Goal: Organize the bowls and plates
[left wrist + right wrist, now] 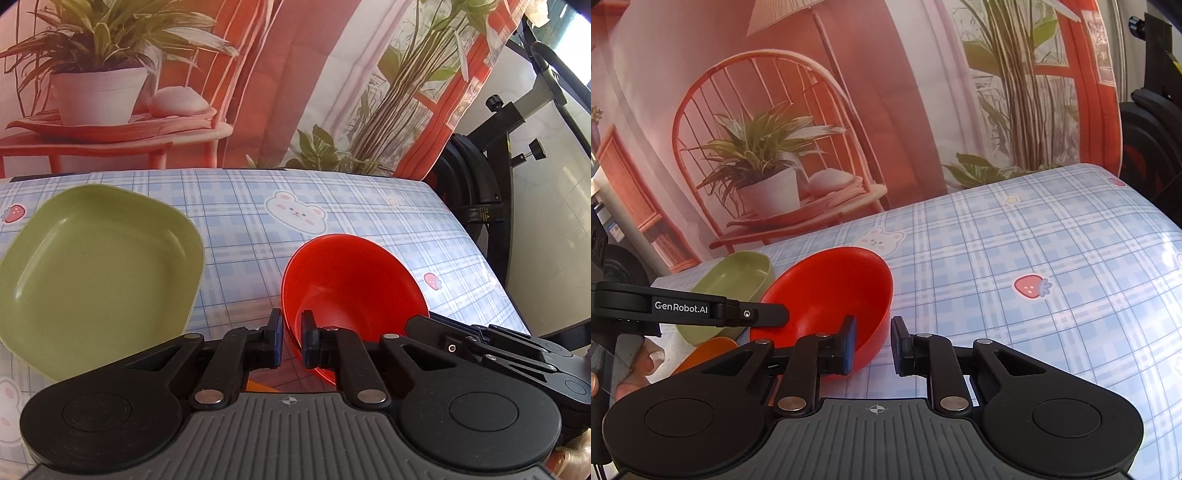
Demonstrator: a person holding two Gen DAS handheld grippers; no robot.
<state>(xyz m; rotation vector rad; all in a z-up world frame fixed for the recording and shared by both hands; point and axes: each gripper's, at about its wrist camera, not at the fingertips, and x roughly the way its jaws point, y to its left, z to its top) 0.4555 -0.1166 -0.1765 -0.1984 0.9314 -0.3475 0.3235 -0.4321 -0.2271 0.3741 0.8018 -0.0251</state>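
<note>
A red bowl (pixel 351 284) is held tilted above the table. My left gripper (pixel 291 338) is shut on its near rim, one pad on each side of the wall. In the right wrist view the red bowl (pixel 831 291) has my right gripper (pixel 873 345) around its right rim with the jaws apart, the left finger (pixel 847 343) inside the bowl. A green square plate (pixel 96 273) lies on the table to the left; it also shows in the right wrist view (pixel 735 280). An orange dish (pixel 709 352) lies under the bowl, mostly hidden.
The table (pixel 369 206) has a blue plaid cloth with bears and strawberries. A printed backdrop (pixel 258 74) hangs at its far edge. Black exercise equipment (pixel 491 177) stands past the right edge. The left gripper's body (pixel 683 308) crosses the right wrist view.
</note>
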